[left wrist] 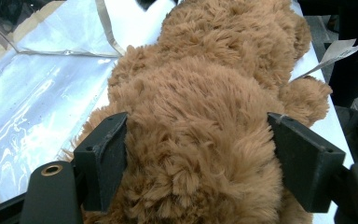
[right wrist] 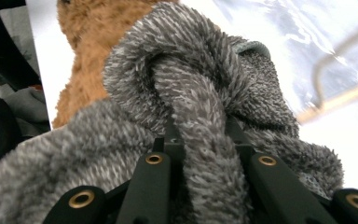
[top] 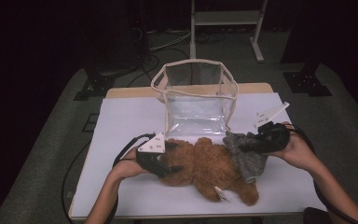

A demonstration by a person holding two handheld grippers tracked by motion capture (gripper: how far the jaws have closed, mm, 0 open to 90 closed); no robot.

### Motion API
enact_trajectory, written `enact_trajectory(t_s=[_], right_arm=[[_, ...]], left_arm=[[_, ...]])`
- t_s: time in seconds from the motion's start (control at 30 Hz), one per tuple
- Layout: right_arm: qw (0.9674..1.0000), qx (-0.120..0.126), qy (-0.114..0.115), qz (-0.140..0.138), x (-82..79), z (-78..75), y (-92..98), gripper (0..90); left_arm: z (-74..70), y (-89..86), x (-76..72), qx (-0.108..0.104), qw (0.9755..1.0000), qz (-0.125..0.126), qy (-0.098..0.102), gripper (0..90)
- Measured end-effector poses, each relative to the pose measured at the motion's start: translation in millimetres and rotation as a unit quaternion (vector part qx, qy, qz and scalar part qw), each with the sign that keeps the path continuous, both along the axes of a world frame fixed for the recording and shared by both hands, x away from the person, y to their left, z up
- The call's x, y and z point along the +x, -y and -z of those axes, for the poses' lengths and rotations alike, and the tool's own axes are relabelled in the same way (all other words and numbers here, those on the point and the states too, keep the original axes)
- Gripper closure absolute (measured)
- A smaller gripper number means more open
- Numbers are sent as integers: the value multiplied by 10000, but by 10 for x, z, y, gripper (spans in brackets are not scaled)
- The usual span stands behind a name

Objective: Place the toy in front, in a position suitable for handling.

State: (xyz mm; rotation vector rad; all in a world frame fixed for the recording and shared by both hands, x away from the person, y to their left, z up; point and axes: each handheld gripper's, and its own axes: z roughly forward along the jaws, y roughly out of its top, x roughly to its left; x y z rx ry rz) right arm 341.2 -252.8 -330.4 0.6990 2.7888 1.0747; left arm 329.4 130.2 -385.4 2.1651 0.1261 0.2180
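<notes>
A brown plush toy (top: 209, 168) lies on the white table cover in front of a clear bag. My left gripper (top: 173, 157) has a jaw on each side of the toy's left end. In the left gripper view, both pads press into the fur of the toy (left wrist: 200, 116). A grey fuzzy cloth (top: 249, 161) lies over the toy's right end. My right gripper (top: 243, 145) is shut on it. In the right gripper view, a fold of the cloth (right wrist: 191, 70) runs down between the jaws of that gripper (right wrist: 200, 135), with the brown toy (right wrist: 88, 28) behind.
The clear plastic bag (top: 191, 61) with cream trim stands open-topped just behind the toy, and its wall (left wrist: 37, 102) lies close to my left gripper. The white cover (top: 130, 121) reaches the table's front edge. A metal frame stands on the floor beyond.
</notes>
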Motion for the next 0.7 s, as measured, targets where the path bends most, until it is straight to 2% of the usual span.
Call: enact_trajectory(t_s=[0.1,0.2,0.33,0.43,0.5,0.6,0.7], right_arm=[[9999,65,-13,84,-19,0,107,756],[9999,120,-65,32,-9,42,79,755],[9996,191,-121,-177,30,139,-140,755],[9990,258,-114,-345,75,193,-358,755],[9982,342,-151,-478,109,221,-492,755],[9982,283,-116,-508,125,272,-549,755],[9982,384,-179,-415,119,317,-468,756]], left_arm=[[-4,2,1,19,10000,8,2,237],[-10,9,0,35,10000,7,6,237],[-28,7,-2,125,9999,84,52,216],[-42,14,15,397,9991,103,122,106],[-24,14,33,500,9987,107,79,40],[33,21,56,376,9991,200,38,17],[77,98,85,250,9994,220,4,14]])
